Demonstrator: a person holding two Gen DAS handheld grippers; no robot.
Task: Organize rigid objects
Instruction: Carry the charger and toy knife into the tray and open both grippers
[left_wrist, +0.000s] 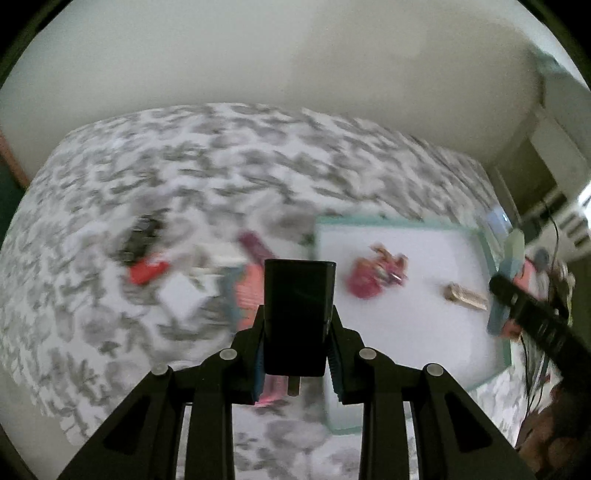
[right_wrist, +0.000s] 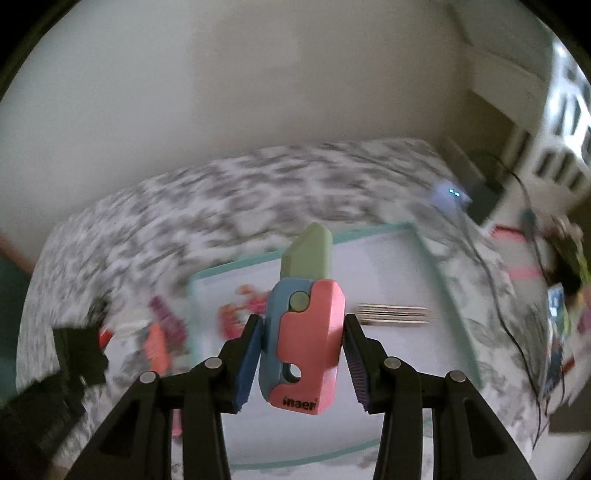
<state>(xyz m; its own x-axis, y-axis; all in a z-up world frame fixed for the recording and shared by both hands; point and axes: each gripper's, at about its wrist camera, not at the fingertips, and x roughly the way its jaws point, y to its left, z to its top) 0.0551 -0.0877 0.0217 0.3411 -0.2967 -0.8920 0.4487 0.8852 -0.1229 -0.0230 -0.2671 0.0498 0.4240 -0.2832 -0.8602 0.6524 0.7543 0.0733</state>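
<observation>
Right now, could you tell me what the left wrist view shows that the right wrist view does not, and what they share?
Only the left wrist view shows the left gripper with its jaws shut on a black block, seen close up.

Only the right wrist view shows the word on the toy knife, its green blade, and the right gripper clamping it.

Both show the tray on the patterned bedspread, with a red toy and a wooden piece lying in it.
</observation>
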